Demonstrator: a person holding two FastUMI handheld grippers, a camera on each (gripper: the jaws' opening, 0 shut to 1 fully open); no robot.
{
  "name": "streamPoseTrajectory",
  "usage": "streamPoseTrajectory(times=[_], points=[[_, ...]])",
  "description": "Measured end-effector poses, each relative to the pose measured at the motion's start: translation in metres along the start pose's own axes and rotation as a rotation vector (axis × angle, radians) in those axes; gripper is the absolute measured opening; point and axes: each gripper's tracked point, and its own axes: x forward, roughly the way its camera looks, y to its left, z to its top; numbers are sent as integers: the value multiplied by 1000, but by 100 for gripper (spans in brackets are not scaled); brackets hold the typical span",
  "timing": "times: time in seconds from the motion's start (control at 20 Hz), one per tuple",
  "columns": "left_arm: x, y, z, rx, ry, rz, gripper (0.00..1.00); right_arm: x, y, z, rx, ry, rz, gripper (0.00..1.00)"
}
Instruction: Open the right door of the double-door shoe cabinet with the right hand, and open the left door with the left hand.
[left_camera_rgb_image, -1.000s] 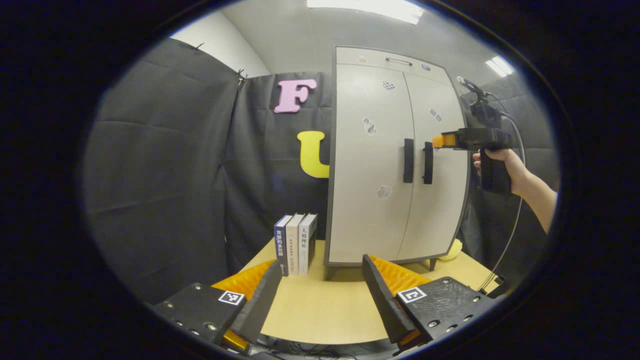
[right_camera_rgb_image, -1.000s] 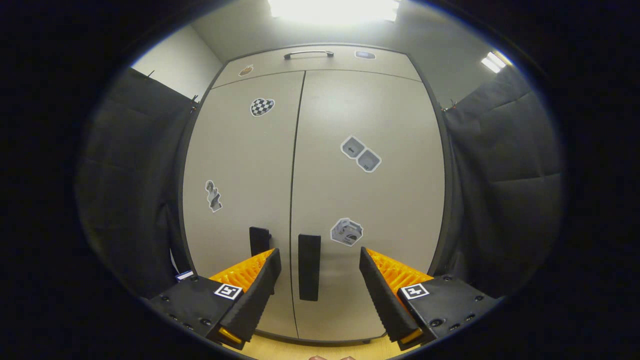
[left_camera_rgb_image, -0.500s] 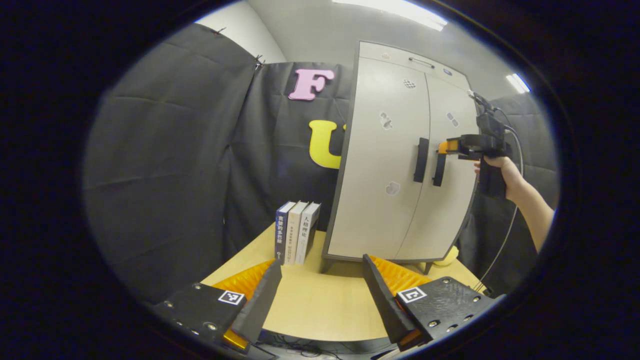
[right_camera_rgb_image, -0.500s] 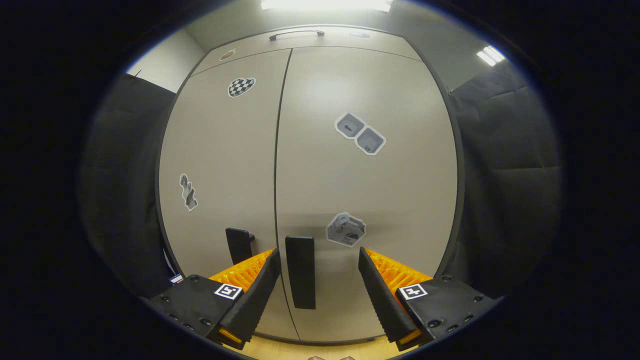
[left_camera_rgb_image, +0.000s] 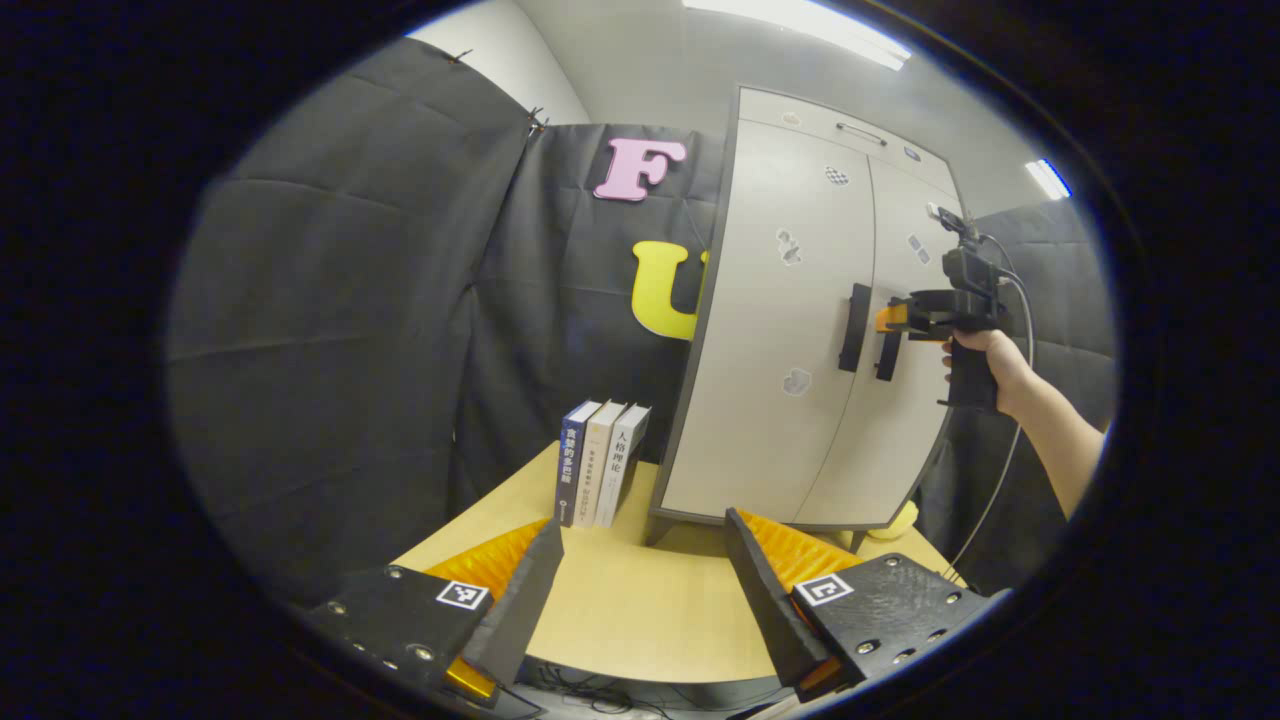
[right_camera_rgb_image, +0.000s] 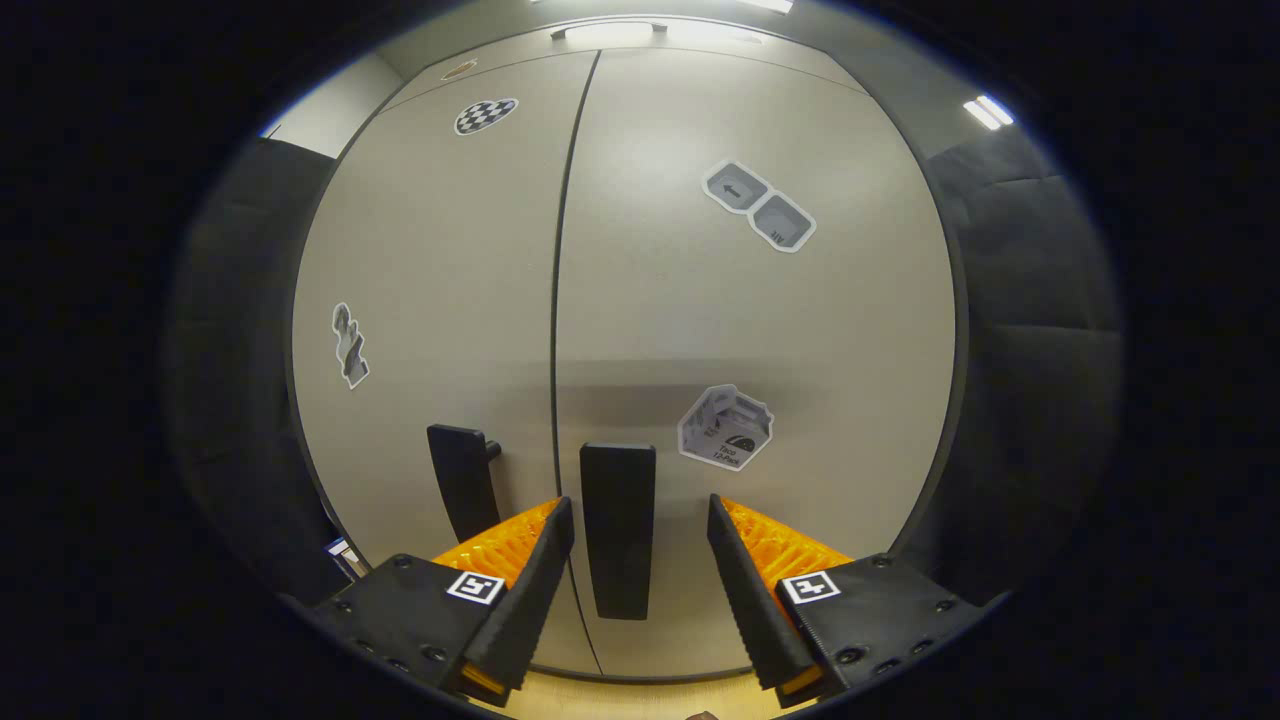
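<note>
Beige and shut, the double-door shoe cabinet (left_camera_rgb_image: 800, 340) stood on the far right of the wooden table (left_camera_rgb_image: 640, 620) in the left gripper view, three upright books (left_camera_rgb_image: 600, 475) just left of its foot. The left gripper (left_camera_rgb_image: 640, 590) hung wide apart and empty over the near table edge, well away from the cabinet. Farther off, a hand (left_camera_rgb_image: 985, 365) held the right gripper (left_camera_rgb_image: 893, 318) at the right door's handle (left_camera_rgb_image: 886, 352); contact was too small to judge. A yellow thing behind the cabinet's foot was mostly hidden.

In the right gripper view, the right door's handle (right_camera_rgb_image: 618, 530) stood between that gripper's (right_camera_rgb_image: 632, 570) spread fingers, untouched by either. The left door's handle (right_camera_rgb_image: 462, 480) was partly hidden by a finger (right_camera_rgb_image: 520, 600).
</note>
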Motion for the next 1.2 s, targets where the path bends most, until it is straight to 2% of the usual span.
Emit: streamPoseTrajectory(times=[0.15, 0.2, 0.3, 0.55, 0.6, 0.65, 0.75, 0.85, 1.05, 1.2], points=[[-4, 2, 0, -10, 9, 28, 95, 4, 6, -3, 30, 22, 20, 67], [-5, 3, 2, -24, 0, 40, 96, 5, 8, -4, 47, 34, 29, 55], [-5, 2, 1, -51, -7, 46, 95, 7, 10, -4, 87, 50, 44, 38], [-8, 5, 2, -6, -11, 75, 95, 8, 9, -5, 83, 52, 48, 37], [-8, 6, 3, 13, -11, 84, 95, 9, 9, -6, 75, 51, 52, 28], [-8, 6, 3, 25, -12, 88, 95, 9, 10, -5, 65, 41, 59, 29], [-8, 5, 3, 32, -11, 89, 95, 7, 10, -6, 57, 28, 89, 18], [-7, 5, 3, 31, -10, 79, 95, 5, 10, -6, 104, 15, 116, 7], [-9, 2, 6, 47, -1, 67, 96, -2, 10, -7, 65, -8, 123, 8], [-7, 1, 6, 60, 1, 63, 95, -12, 8, -8, 79, -19, 140, 9]])
